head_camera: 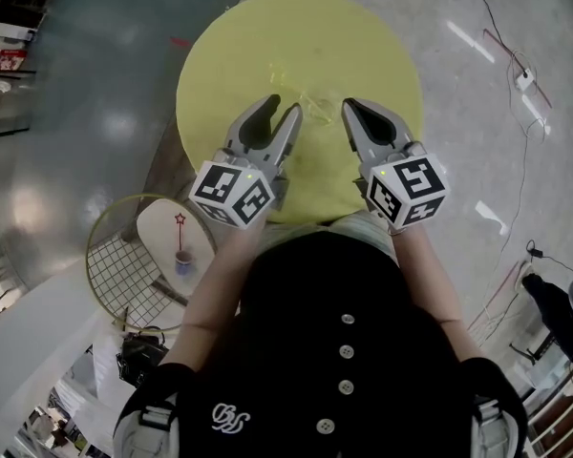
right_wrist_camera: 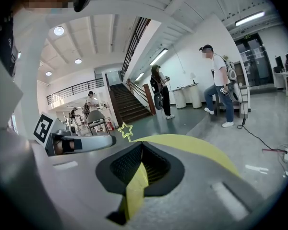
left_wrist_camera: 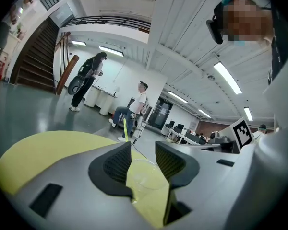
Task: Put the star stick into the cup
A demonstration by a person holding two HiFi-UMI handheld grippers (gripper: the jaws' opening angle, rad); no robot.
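A clear cup (head_camera: 317, 106) stands on the round yellow table (head_camera: 229, 46), between the tips of my two grippers. My left gripper (head_camera: 285, 108) is open, and in the left gripper view (left_wrist_camera: 143, 147) the cup (left_wrist_camera: 144, 172) sits just ahead of the gap, untouched by the pads. A thin yellow stick (left_wrist_camera: 125, 128) rises behind the left jaw, its lower end hidden. The right gripper view shows its yellow star outline (right_wrist_camera: 125, 130) above the table. My right gripper (head_camera: 350, 108) is shut with nothing in it (right_wrist_camera: 142, 145).
A small side table (head_camera: 162, 227) inside a wire frame stands low at the left, bearing a blue cup (head_camera: 183, 263) with a red star stick. Cables (head_camera: 501, 41) run over the floor at the right. People stand and sit in the hall beyond.
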